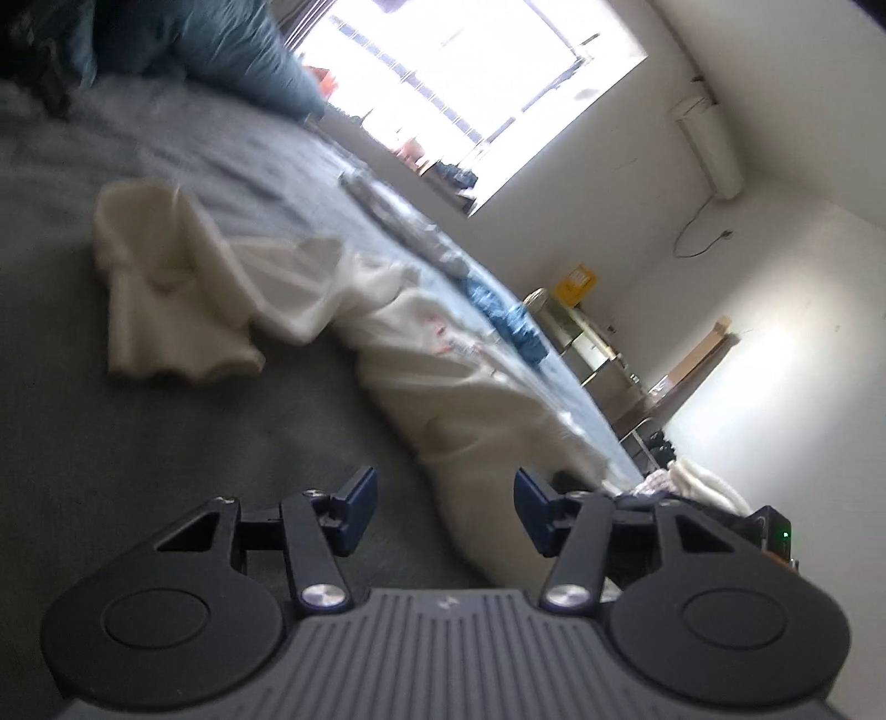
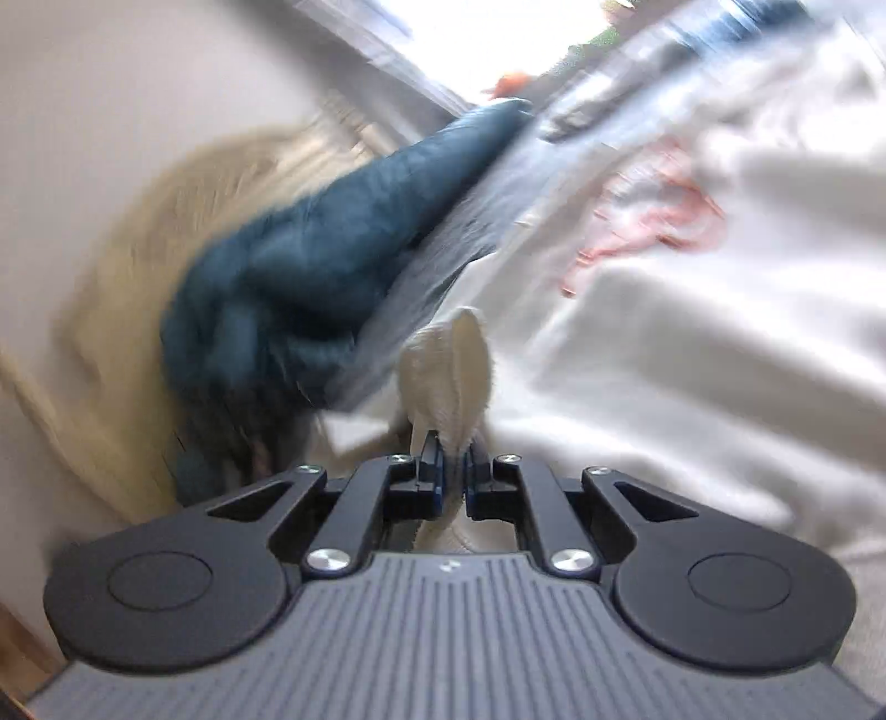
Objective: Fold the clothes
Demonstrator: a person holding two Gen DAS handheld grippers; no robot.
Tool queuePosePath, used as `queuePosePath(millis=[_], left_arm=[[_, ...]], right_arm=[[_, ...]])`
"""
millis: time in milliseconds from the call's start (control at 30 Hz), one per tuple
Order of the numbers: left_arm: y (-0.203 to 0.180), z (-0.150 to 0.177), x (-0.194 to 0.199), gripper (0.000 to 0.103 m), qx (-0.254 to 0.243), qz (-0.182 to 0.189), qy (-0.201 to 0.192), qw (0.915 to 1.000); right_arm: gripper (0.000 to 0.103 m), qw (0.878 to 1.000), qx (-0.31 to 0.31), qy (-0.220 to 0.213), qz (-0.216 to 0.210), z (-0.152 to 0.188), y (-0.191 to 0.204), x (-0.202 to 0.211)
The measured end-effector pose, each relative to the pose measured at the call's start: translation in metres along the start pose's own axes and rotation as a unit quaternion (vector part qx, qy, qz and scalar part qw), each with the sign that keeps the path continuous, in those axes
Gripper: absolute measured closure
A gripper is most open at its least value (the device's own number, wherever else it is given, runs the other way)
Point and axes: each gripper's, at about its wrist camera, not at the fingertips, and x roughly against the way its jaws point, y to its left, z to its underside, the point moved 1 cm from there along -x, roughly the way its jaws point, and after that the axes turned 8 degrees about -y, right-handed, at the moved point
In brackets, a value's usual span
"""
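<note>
A cream-white garment point(image 1: 310, 310) lies crumpled across the grey-blue bed point(image 1: 83, 421), one sleeve cuff spread at the left and its body running toward my left gripper point(image 1: 446, 512). That gripper stands open, its blue pads apart, with a fold of the cloth lying between and under them, untouched by the pads. In the blurred right wrist view my right gripper point(image 2: 453, 471) is shut on a ribbed cream hem point(image 2: 451, 365) of the garment point(image 2: 692, 343), which bunches up above the jaws. Pink print point(image 2: 653, 221) shows on the white cloth.
A dark teal pillow point(image 2: 310, 266) lies at the head of the bed point(image 2: 437, 221), also seen as the teal pillow point(image 1: 221, 50). Blue clothing point(image 1: 509, 315) sits at the bed's far edge. A bright window point(image 1: 470, 72), a shelf unit point(image 1: 587, 343) and white walls lie beyond.
</note>
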Motion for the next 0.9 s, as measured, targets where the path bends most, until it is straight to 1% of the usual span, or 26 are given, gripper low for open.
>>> queuePosePath(millis=[67, 100, 133, 200, 300, 367, 400, 467, 533, 567, 633, 667, 700, 767, 833, 867, 900], left_arm=[[0.004, 0.004, -0.002, 0.045, 0.007, -0.009, 0.007, 0.9999], [0.008, 0.004, -0.005, 0.045, 0.014, -0.010, 0.009, 0.9998], [0.009, 0.004, -0.008, 0.045, 0.022, -0.007, 0.011, 0.9997], [0.016, 0.001, -0.014, 0.044, 0.041, 0.001, 0.014, 0.9991], [0.022, -0.006, -0.021, 0.044, 0.062, 0.014, 0.017, 0.9978], [0.021, -0.007, -0.022, 0.043, 0.062, 0.028, 0.014, 0.9976], [0.018, -0.005, -0.022, 0.041, 0.056, 0.036, 0.013, 0.9977], [0.006, 0.002, -0.024, 0.038, 0.029, 0.055, 0.014, 0.9979], [-0.010, 0.012, -0.023, 0.036, -0.008, 0.069, 0.019, 0.9974], [-0.018, 0.016, -0.022, 0.036, -0.030, 0.074, 0.018, 0.9966], [-0.035, 0.025, -0.020, 0.033, -0.076, 0.081, 0.016, 0.9937], [-0.042, 0.029, -0.020, 0.033, -0.099, 0.081, 0.014, 0.9917], [-0.050, 0.032, -0.021, 0.033, -0.122, 0.076, 0.009, 0.9895], [-0.064, 0.036, -0.024, 0.033, -0.167, 0.062, -0.004, 0.9840], [-0.077, 0.041, -0.027, 0.033, -0.211, 0.048, -0.018, 0.9761], [-0.085, 0.041, -0.031, 0.033, -0.229, 0.043, -0.024, 0.9721], [-0.090, 0.043, -0.033, 0.033, -0.245, 0.037, -0.031, 0.9682]], right_arm=[[0.097, 0.998, -0.064, -0.008, -0.026, 0.000, -0.018, 0.008], [0.097, 0.996, -0.082, -0.013, -0.035, 0.001, -0.022, 0.009], [0.097, 0.995, -0.087, -0.016, -0.043, 0.001, -0.023, 0.011], [0.097, 0.996, -0.069, -0.018, -0.051, 0.002, -0.018, 0.017], [0.097, 0.997, -0.035, -0.010, -0.072, -0.002, 0.003, 0.022], [0.097, 0.996, -0.004, -0.004, -0.087, 0.000, 0.019, 0.024], [0.094, 0.997, 0.009, -0.001, -0.082, 0.001, 0.024, 0.025], [0.093, 0.997, 0.028, 0.006, -0.065, 0.002, 0.029, 0.028], [0.093, 0.999, 0.027, 0.010, -0.042, 0.000, 0.025, 0.022], [0.092, 0.999, 0.022, 0.010, -0.037, 0.000, 0.022, 0.021], [0.088, 0.999, 0.015, 0.006, -0.041, -0.004, 0.019, 0.016], [0.081, 0.999, 0.011, 0.004, -0.043, -0.006, 0.017, 0.013], [0.074, 0.999, 0.010, 0.002, -0.045, -0.006, 0.016, 0.010], [0.070, 0.999, 0.011, 0.003, -0.049, -0.007, 0.019, 0.010], [0.068, 0.998, 0.012, 0.005, -0.056, -0.009, 0.020, 0.004], [0.062, 0.998, 0.015, 0.005, -0.059, -0.010, 0.021, 0.003], [0.059, 0.998, 0.018, 0.005, -0.062, -0.011, 0.023, 0.002]])
